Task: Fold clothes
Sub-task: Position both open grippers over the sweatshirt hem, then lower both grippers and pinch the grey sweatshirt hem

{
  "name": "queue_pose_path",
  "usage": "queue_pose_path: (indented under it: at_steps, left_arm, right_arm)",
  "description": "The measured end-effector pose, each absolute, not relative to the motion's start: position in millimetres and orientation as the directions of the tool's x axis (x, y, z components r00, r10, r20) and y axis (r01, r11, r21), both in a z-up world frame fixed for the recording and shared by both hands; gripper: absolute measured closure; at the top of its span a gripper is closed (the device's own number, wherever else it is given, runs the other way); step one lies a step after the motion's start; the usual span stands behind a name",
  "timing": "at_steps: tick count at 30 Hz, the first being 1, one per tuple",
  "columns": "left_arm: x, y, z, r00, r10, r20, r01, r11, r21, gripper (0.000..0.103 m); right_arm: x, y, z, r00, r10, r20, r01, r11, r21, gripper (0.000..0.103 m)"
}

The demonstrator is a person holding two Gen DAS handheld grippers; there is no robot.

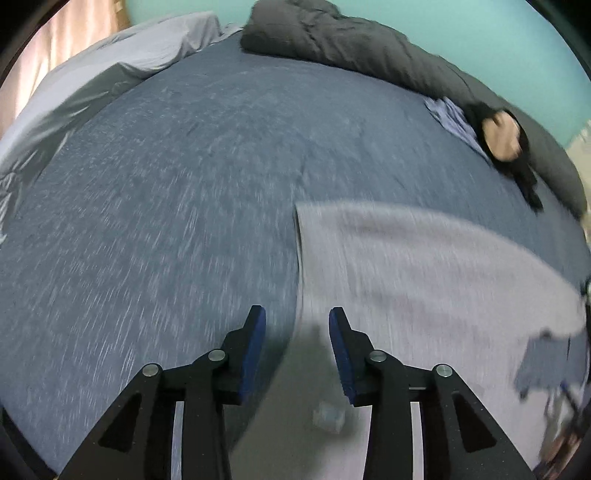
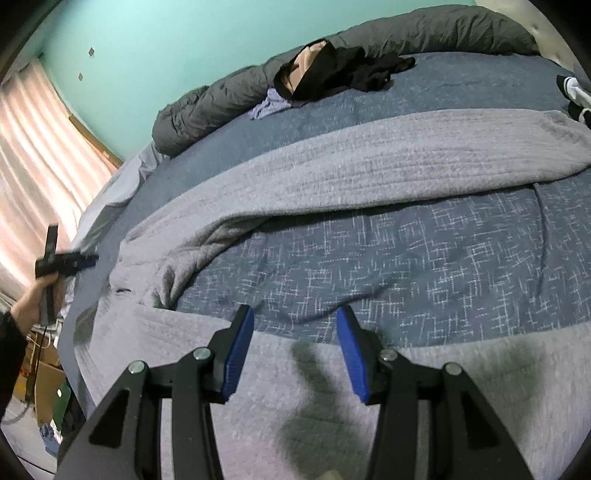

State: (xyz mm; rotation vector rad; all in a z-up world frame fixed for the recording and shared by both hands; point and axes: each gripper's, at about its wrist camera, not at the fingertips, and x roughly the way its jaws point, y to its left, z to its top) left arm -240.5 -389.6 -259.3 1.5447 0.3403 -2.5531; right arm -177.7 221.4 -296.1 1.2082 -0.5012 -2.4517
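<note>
Your left hand-held gripper (image 1: 297,314) has its blue-padded fingers apart, clamped on nothing; it hangs over the edge where the light grey knitted garment (image 1: 406,266) meets the dark blue bed cover flecked with white hatching (image 1: 166,184). That view is smeared with motion blur, so fine detail is lost.

Your right hand-held gripper (image 2: 295,314) is also spread wide and holds nothing. Its fingers sit above the near part of the grey garment (image 2: 332,162), which lies across the bed in a long band, bunches into folds at the left and returns along the near edge under the gripper, leaving a patch of blue cover (image 2: 406,251) bare between.

In the right wrist view your left hand (image 2: 35,302) grips the other gripper's handle at the far left, off the bed's edge.

Along the far side, against the turquoise wall (image 2: 166,55), lies a rolled dark grey quilt (image 2: 424,29). A heap of black clothing (image 2: 354,70) and a small lilac cloth (image 2: 271,101) rest just beside it. Pale pink curtains (image 2: 33,147) hang at the left.
</note>
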Motion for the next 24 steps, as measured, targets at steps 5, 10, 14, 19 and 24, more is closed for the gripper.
queue_pose_path:
  at_steps: [5,10,14,19,24]
  left_arm:
    - [-190,-377,-263,-0.447,0.022,-0.894,0.227,-0.964,-0.137,0.064]
    - [-153,-372,-265,-0.449,0.002,-0.893,0.238,-0.963,-0.122,0.064]
    - [-130,-377,-275,-0.45,0.016,-0.893,0.258,-0.955,-0.147,0.064]
    - [-103,-387,-283,-0.461,0.007,-0.887,0.305,-0.938,-0.166,0.064]
    - [-85,-395,-287,-0.464,-0.001,-0.886,0.333,-0.927,-0.173,0.059]
  right_arm:
    - [-171,237,-280,-0.583,-0.459,-0.67,0.142,-0.87,0.472,0.056]
    - [-161,263,-266,-0.581,-0.429,-0.691,0.106,-0.882,0.459,0.052]
    - [-152,294,-258,-0.57,-0.395,-0.72,0.065,-0.896,0.44,0.051]
    - [-135,355,-247,-0.578,-0.319,-0.751,-0.031,-0.911,0.411,0.051]
    - [-111,423,-238,-0.585,-0.224,-0.78,-0.158,-0.911,0.38,0.043]
